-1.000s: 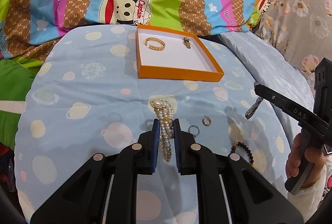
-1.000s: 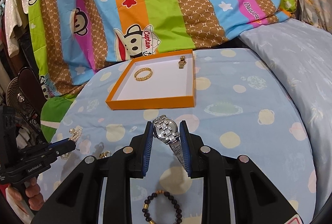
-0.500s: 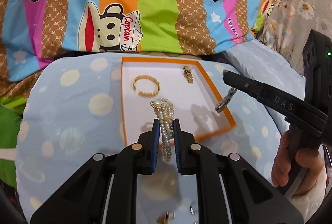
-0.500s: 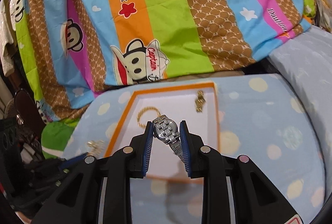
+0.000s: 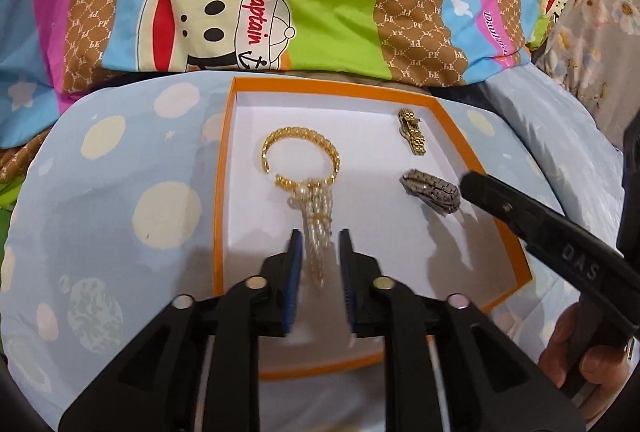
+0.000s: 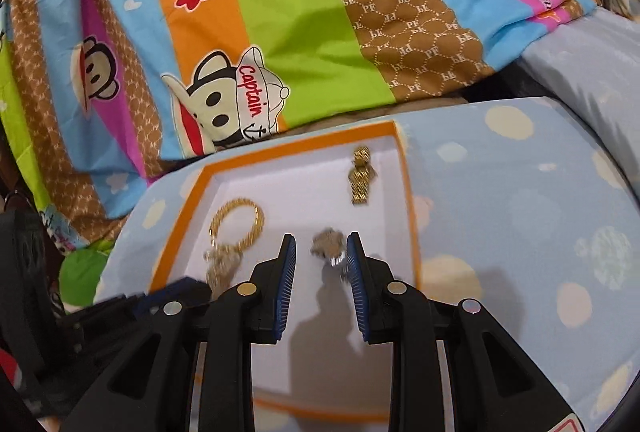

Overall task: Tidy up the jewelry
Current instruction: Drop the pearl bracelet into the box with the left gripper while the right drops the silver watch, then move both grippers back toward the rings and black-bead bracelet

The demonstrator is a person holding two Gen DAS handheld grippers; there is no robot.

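Observation:
An orange box [image 5: 500, 188] with a white inside lies on the blue dotted cushion [image 5: 120, 200]. My left gripper [image 5: 319, 236] is open over the box; the pearl bracelet [image 5: 316, 228] lies blurred between its jaws. My right gripper [image 6: 321, 242] is open; the silver watch [image 6: 328, 246] lies blurred between its jaws, and shows in the left wrist view [image 5: 432, 190] inside the box. A gold chain bracelet [image 5: 300, 152] and a small gold watch [image 5: 412, 130] lie in the box.
A colourful monkey-print blanket [image 5: 320, 0] rises behind the box. A pale grey-blue pillow [image 6: 584, 72] lies at the right. The other gripper's body [image 5: 560, 252] reaches in from the right in the left wrist view.
Both grippers moved forward over the box and opened. The pearl bracelet and the silver watch have left the jaws and dropped into the box.

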